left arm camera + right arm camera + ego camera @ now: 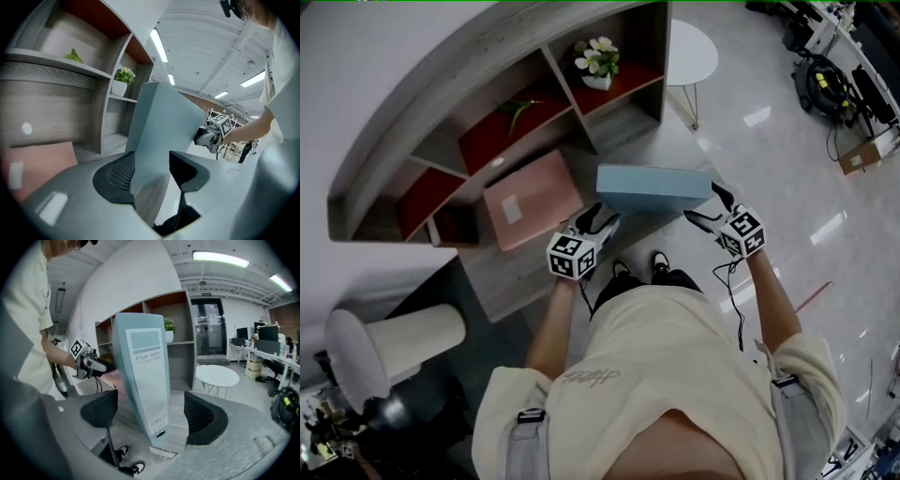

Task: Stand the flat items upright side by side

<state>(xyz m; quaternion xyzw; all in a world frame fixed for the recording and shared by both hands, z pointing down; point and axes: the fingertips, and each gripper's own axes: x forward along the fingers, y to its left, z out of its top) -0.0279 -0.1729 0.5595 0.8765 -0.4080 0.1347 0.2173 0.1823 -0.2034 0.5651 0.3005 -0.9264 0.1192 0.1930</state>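
The blue file box before the shelf is stiff, light (probably empty) and tippy, so grip across its thickness. The left gripper clamps it so; the right gripper straddles it, jaws wide, untouching.

File box right of lying box

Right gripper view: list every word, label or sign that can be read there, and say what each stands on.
"FILE BOX": on the narrow front of the blue file box.
Smaller line beneath it on the same box: too small to read.
Green sign above the glass door: too small to read.
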